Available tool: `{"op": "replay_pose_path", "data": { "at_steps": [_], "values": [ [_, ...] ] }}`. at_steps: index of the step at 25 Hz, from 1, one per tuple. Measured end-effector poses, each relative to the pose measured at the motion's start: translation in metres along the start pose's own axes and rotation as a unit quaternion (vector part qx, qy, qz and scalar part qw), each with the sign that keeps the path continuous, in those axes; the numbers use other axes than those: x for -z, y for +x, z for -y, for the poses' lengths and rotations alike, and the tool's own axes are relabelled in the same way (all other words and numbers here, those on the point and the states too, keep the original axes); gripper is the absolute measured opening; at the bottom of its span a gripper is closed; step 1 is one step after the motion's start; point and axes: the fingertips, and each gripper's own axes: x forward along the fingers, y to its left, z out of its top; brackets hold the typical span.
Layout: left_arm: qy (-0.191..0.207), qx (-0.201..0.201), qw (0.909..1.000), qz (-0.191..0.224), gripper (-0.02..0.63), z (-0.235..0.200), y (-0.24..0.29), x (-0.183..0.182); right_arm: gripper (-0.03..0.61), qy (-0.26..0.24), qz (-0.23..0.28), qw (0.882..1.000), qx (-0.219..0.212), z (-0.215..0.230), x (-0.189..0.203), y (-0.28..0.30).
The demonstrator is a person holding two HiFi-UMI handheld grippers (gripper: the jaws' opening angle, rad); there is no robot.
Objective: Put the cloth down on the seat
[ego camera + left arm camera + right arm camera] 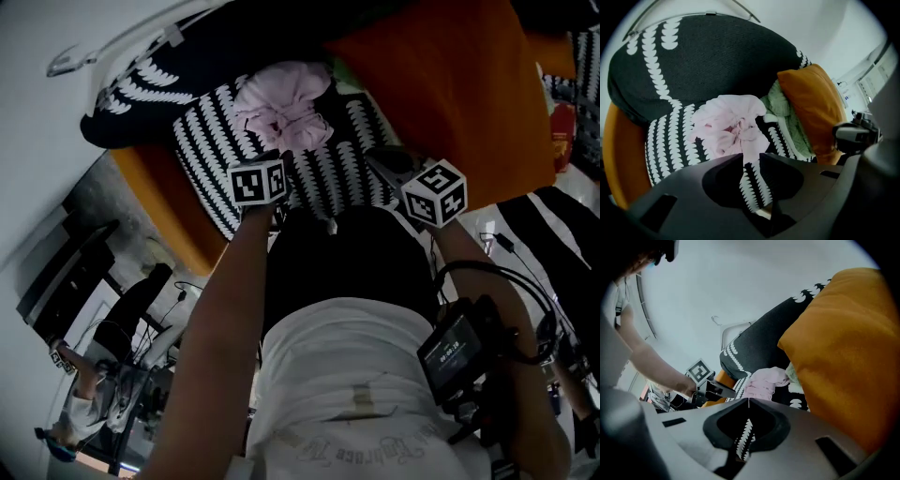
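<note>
The pink cloth (731, 126) lies crumpled in a heap on the middle of the seat (665, 140), the black cushion with white rows, with one thin tail trailing toward the near edge. The left claw (751, 157) points down at that tail with its jaws spread apart. The tail's end sits just at the gap, but nothing is pinched. The right claw (749, 401) hangs off to the right with its tips pressed together on nothing.

From where I stand the putting-down looks done and the letting-go stage is reached. What remains, I'd say, is to lift the left claw straight away so the tail doesn't snag and drag.

Counting: one pink cloth, one seat, one black back cushion (703, 56) on the far side, one orange cushion (811, 108) on the right, one green knitted piece (783, 112) tucked against it, and two claws.
</note>
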Motion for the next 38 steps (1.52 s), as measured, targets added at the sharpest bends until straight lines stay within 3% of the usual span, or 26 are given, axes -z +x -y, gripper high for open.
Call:
{"op": "replay_pose_path", "data": {
  "at_steps": [4, 7, 12, 16, 21, 26, 31, 38],
  "values": [
    [0.039, 0.008, 0.9992, -0.002, 0.115, 0.010, -0.032, 0.019, 0.017, 0.010, 0.009, 1.000, 0.012, 0.000, -0.006, -0.004],
    [0.034, 0.015, 0.9993, 0.008, 0.115, 0.014, -0.056, 0.040, 0.017, 0.006, 0.006, 1.000, 0.017, -0.008, -0.005, -0.009],
    [0.009, 0.026, 0.9975, 0.065, 0.115, 0.014, -0.096, 0.057, 0.017, -0.038, -0.003, 0.999, 0.011, -0.040, -0.018, -0.012],
    [0.026, 0.057, 0.9915, 0.114, 0.114, 0.024, -0.140, 0.070, 0.017, -0.061, 0.003, 0.998, 0.007, -0.076, -0.027, -0.016],
    [0.026, 0.063, 0.9786, 0.194, 0.097, 0.018, -0.196, 0.077, 0.017, -0.129, 0.031, 0.991, 0.015, -0.121, -0.051, -0.026],
    [0.014, 0.072, 0.9662, 0.247, 0.091, 0.014, -0.236, 0.096, 0.017, -0.181, 0.060, 0.981, 0.020, -0.169, -0.066, -0.040],
    [0.010, 0.076, 0.9463, 0.314, 0.047, 0.013, -0.277, 0.116, 0.017, -0.245, 0.081, 0.966, 0.019, -0.218, -0.082, -0.059],
    [0.005, 0.064, 0.9182, 0.391, 0.012, 0.002, -0.337, 0.133, 0.017, -0.228, 0.159, 0.960, -0.037, -0.288, -0.100, -0.080]
  ]
}}
